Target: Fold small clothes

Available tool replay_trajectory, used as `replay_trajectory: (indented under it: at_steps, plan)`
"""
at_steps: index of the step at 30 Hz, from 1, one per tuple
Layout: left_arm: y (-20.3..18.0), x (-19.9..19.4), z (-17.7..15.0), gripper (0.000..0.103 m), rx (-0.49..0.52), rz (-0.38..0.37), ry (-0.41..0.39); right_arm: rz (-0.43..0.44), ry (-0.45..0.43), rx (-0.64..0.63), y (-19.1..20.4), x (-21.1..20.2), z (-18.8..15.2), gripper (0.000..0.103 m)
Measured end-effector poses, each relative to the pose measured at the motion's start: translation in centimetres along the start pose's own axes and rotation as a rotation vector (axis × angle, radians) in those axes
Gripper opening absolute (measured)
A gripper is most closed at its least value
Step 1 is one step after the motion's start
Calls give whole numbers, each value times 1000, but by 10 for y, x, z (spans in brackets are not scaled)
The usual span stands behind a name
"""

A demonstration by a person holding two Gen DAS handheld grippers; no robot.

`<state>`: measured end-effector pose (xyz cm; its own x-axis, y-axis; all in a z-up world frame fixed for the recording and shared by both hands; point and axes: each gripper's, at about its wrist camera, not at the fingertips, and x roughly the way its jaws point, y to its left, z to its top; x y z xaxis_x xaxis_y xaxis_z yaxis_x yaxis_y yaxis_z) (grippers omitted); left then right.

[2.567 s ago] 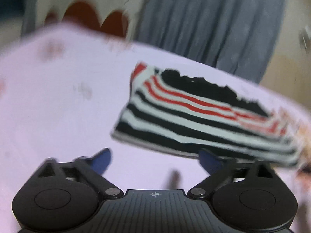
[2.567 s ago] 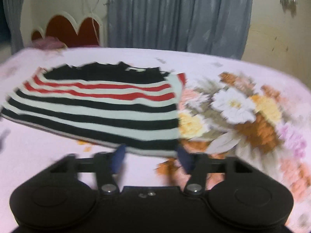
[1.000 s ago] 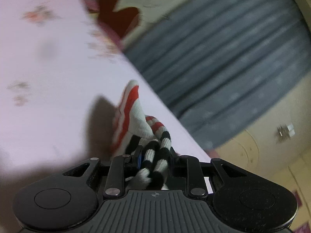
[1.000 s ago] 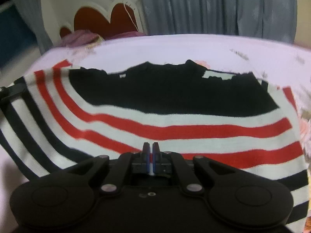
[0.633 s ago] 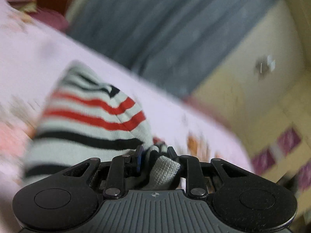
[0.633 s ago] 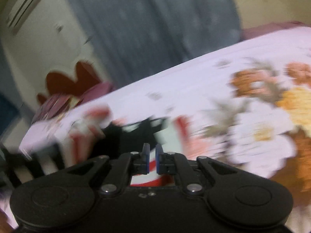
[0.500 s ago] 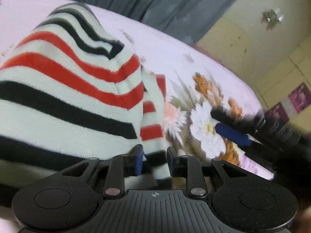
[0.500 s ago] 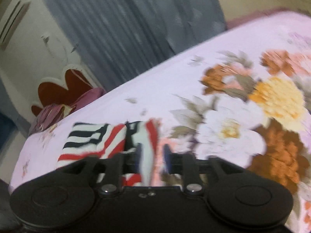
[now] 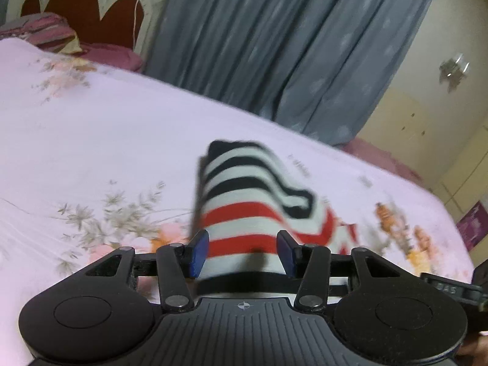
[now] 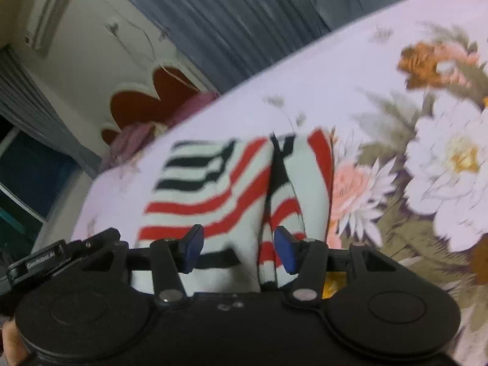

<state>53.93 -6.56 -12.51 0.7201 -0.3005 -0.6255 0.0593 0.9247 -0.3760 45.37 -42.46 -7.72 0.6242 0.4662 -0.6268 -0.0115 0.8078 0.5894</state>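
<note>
Released since earlier, striped top [image 9: 259,201] lies between both opening claws; only right view shows air conditioner [image 10: 50,15].

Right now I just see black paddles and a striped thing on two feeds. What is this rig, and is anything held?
No robot arm here: a person carries one two-finger gripper in each hand, with a camera looking along its fingers. One feed shows the left gripper, the other the right gripper. Both look at a striped garment in black, white and red, lying folded on a floral bedsheet. Both sets of jaws are opening; the cloth lies between the blue pads, which do not seem to press on it. So nothing looks gripped.
</note>
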Motion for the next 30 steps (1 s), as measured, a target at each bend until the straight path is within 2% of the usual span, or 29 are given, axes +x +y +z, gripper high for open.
replay_trajectory:
  at_steps: [5, 7, 10, 11, 12, 13, 16, 19, 21, 22, 24, 25, 28, 30]
  plan:
    - [11, 35, -16, 48, 24, 7, 86, -36, 49, -28, 3, 24, -1, 50]
    - [15, 41, -18, 48, 32, 9, 95, -47, 61, -70, 11, 27, 0, 50]
    - [2, 39, -15, 47, 145, 51, 46, -109, 73, -172, 28, 35, 0, 38]
    - [-2, 41, -13, 47, 180, 56, 33, -119, 75, -199, 34, 37, 0, 27]
    - [-3, 46, -12, 44, 193, 47, 49, -125, 75, -227, 40, 37, -1, 21]
    - [-3, 50, -10, 36, 201, 34, 53, -140, 70, -254, 43, 39, 0, 18]
    - [-13, 44, -2, 32, 237, -6, -1, -199, -17, -407, 73, 24, -3, 16]
    - [-33, 42, 1, 32, 297, -76, -14, -226, -119, -470, 92, -10, -4, 16]
    - [-47, 57, -4, 32, 360, -79, 52, -268, -135, -463, 84, -21, -10, 16]
    - [-52, 68, -9, 32, 390, -60, 105, -294, -118, -456, 74, -15, -12, 16]
    - [-62, 77, -17, 32, 449, -35, 100, -335, -12, -354, 34, 11, -20, 18]
    - [-67, 78, -16, 32, 473, -18, 105, -300, -18, -307, 21, 14, -22, 20]
    - [-69, 72, -6, 32, 488, -34, 123, -266, -67, -220, 16, -1, -7, 43]
    - [-66, 66, 3, 32, 455, -70, 93, -223, -145, -190, 12, -12, 6, 45]
